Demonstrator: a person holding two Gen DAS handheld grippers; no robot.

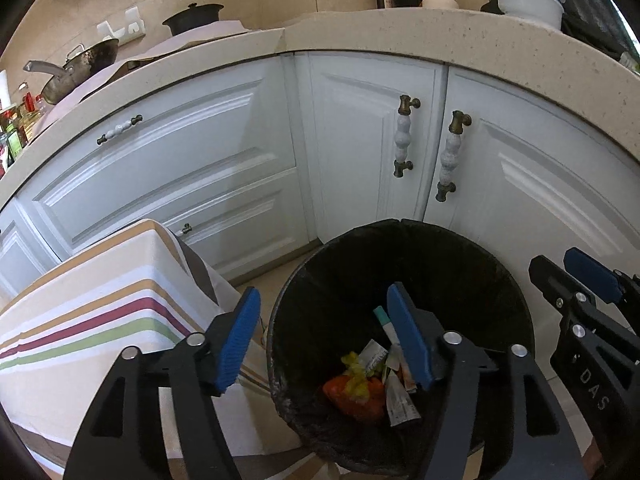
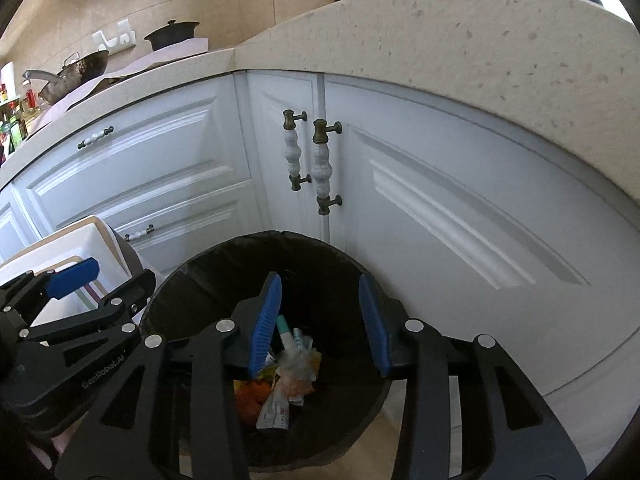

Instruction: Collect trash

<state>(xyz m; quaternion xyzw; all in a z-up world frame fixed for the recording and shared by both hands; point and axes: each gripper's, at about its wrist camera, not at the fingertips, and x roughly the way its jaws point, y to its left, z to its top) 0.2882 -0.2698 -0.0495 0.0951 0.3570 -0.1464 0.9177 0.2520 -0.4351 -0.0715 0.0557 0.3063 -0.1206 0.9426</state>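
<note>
A round trash bin with a black liner [image 1: 400, 264] stands on the floor by the white cabinets; it also shows in the right wrist view [image 2: 224, 264]. Trash lies at its bottom: an orange wrapper [image 1: 352, 394], crumpled paper and plastic [image 2: 298, 368], a white and teal tube [image 1: 386, 322]. My left gripper [image 1: 328, 344] is open and empty above the bin's left rim. My right gripper [image 2: 320, 320] is open and empty above the bin's middle. Each gripper shows in the other's view, the right [image 1: 576, 280] and the left [image 2: 80, 280].
A striped cloth covers a box-like thing [image 1: 104, 312] left of the bin. White cabinet doors with ceramic handles [image 1: 402, 136] stand behind. The stone counter [image 1: 400, 36] above holds a pan, a black pot, bottles and white bowls.
</note>
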